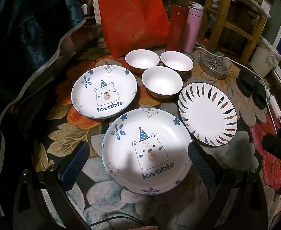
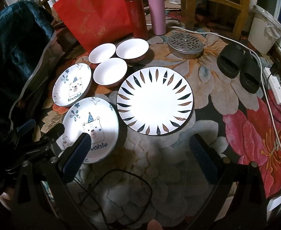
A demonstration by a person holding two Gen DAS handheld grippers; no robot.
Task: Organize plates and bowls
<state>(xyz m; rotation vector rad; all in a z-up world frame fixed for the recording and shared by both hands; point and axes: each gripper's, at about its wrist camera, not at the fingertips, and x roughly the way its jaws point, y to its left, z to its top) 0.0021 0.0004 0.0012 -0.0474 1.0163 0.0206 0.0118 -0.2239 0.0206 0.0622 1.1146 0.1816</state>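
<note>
At the table's near edge, we are hovering both wide-open, empty tongs over the bear plate, risking chipping its rim.

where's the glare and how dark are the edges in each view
Left wrist view: bright spot washes the near bear plate, corners fall to black, fisheye bends the table. Right wrist view: the striped plate centre is blown white, left side dark, edges curved.
</note>
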